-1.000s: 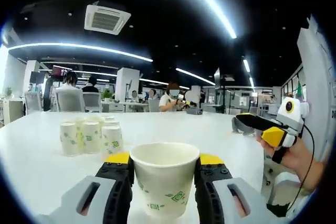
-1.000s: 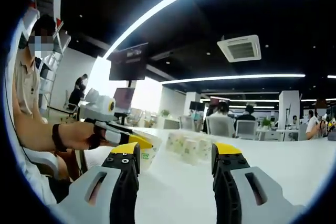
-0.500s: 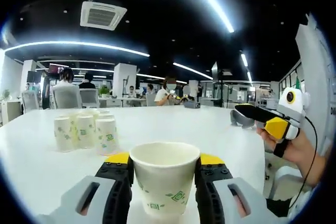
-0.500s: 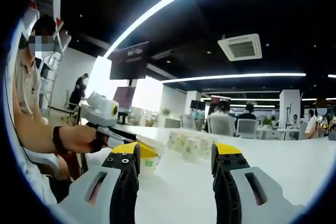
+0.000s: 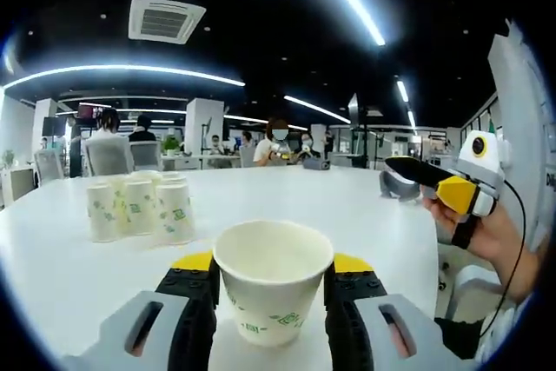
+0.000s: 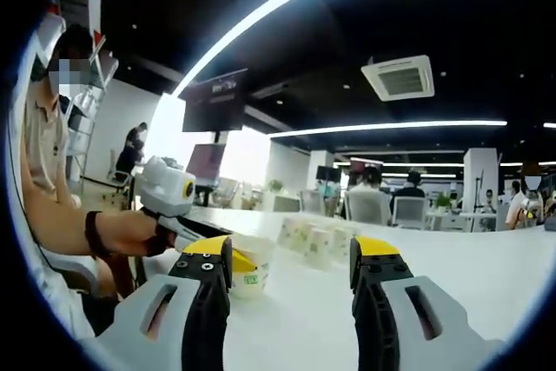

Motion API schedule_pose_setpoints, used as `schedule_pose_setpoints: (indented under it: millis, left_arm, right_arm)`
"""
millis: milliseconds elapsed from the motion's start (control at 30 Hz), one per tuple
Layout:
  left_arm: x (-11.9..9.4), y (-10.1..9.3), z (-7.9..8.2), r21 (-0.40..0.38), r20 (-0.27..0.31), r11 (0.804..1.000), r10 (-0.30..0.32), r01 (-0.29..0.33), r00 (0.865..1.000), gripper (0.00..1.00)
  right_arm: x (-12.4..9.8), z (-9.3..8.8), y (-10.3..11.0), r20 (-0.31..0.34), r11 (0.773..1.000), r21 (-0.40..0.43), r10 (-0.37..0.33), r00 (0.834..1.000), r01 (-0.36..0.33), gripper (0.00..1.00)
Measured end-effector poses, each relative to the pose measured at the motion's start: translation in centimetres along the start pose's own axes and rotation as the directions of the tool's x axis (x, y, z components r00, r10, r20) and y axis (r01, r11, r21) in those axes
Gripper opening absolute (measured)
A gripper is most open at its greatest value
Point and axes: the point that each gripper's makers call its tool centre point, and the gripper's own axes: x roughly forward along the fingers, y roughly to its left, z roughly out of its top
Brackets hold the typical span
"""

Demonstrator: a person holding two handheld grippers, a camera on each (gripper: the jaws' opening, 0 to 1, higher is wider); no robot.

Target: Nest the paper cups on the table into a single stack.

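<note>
Nothing here can be read. The paper cup (image 5: 272,291) at lower centre of the left gripper view carries small green marks, and the cluster of cups (image 5: 139,208) at its left bears the same, too small to make out.

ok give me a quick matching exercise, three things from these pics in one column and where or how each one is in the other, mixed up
Things:
1. left tongs
2. right tongs
3. group of cups

States:
A. open, nothing between them
B. standing on the white table, untouched
C. shut on a paper cup

Pairs: 1-C, 2-A, 3-B
</note>
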Motion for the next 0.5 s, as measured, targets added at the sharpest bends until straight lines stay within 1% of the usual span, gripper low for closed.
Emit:
schedule_pose_setpoints:
  millis: [100,300,500]
  left_arm:
    - [-0.2,-0.1,0.1,-0.006,0.009,1.000,-0.001,0.001,1.000,0.51]
    - [-0.8,-0.6,0.4,-0.010,0.018,1.000,-0.008,0.008,1.000,0.55]
    - [-2.0,-0.7,1.2,-0.018,0.039,1.000,-0.005,0.006,0.999,0.60]
  right_arm:
    - [0.1,0.0,0.1,-0.001,1.000,0.000,0.002,1.000,-0.002,0.57]
    - [0.1,0.0,0.1,0.000,1.000,-0.002,0.001,1.000,-0.001,0.57]
    - [0.2,0.1,0.1,0.003,1.000,0.003,0.002,1.000,-0.002,0.57]
